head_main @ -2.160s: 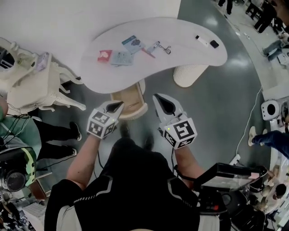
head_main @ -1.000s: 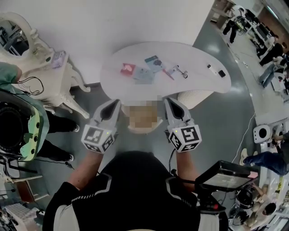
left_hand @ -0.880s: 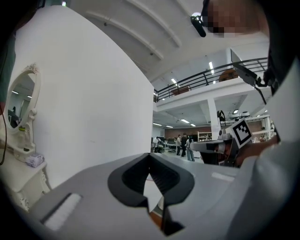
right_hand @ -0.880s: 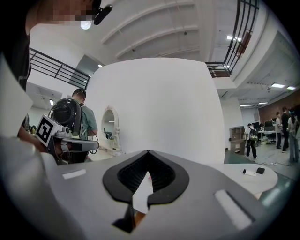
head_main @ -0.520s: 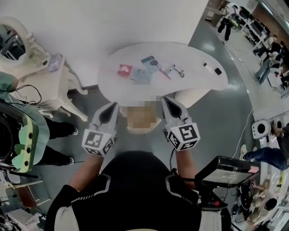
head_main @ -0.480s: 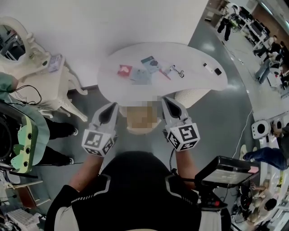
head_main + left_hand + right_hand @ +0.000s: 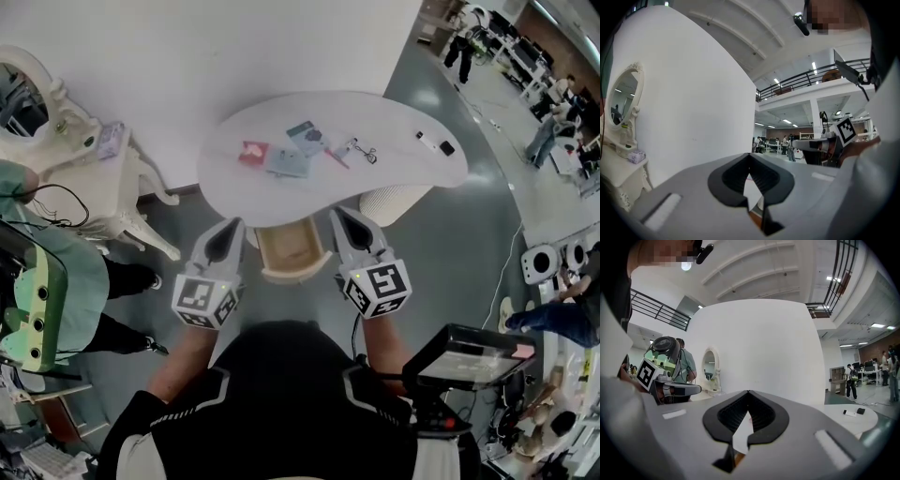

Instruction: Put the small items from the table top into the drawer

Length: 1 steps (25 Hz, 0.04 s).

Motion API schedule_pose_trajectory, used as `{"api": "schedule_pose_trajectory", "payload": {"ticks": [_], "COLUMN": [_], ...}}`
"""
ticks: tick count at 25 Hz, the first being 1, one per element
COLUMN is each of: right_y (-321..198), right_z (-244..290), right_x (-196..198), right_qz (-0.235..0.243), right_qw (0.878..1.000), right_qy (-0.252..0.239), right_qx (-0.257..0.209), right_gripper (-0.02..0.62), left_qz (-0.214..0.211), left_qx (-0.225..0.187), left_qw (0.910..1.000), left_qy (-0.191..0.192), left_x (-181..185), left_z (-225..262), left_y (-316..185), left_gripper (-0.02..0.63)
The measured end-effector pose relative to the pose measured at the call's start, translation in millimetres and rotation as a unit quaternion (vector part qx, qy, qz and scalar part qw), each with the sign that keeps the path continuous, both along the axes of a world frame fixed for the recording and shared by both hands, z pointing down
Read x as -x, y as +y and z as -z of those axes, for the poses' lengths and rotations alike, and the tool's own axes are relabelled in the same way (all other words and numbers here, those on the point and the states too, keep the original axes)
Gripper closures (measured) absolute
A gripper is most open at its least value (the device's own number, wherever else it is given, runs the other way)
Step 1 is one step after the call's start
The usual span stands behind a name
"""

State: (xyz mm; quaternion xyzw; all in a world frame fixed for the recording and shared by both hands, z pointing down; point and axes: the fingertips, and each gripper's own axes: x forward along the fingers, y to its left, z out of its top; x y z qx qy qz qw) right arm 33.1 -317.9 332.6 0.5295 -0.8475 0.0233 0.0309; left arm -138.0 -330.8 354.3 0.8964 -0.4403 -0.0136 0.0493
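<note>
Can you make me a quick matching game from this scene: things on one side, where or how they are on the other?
1 red packet
2 drawer
3 small black item
4 left gripper

A pulled open below the table top
B jaws shut, nothing held
C right end of the table top
D leftmost item on the table top

Pairs: 1-D, 2-A, 3-C, 4-B
</note>
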Motion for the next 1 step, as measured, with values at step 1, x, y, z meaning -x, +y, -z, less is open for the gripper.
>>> {"api": "schedule_pose_trajectory", "payload": {"ticks": [1], "right_y": [-0.3], "right_z": [-0.3], "right_x": [-0.6], "right_qz": [0.000], "right_qw": [1.000], "right_qy": [-0.001], "right_qx": [0.001], "right_gripper": [0.595], "left_qz": [0.001], "left_qx": [0.002], "left_qw": [1.0000], "left_qy": [0.000], "left_x": [0.3], "left_z": [-0.9], "left_y": [-0.2], "left_gripper": [0.606]}}
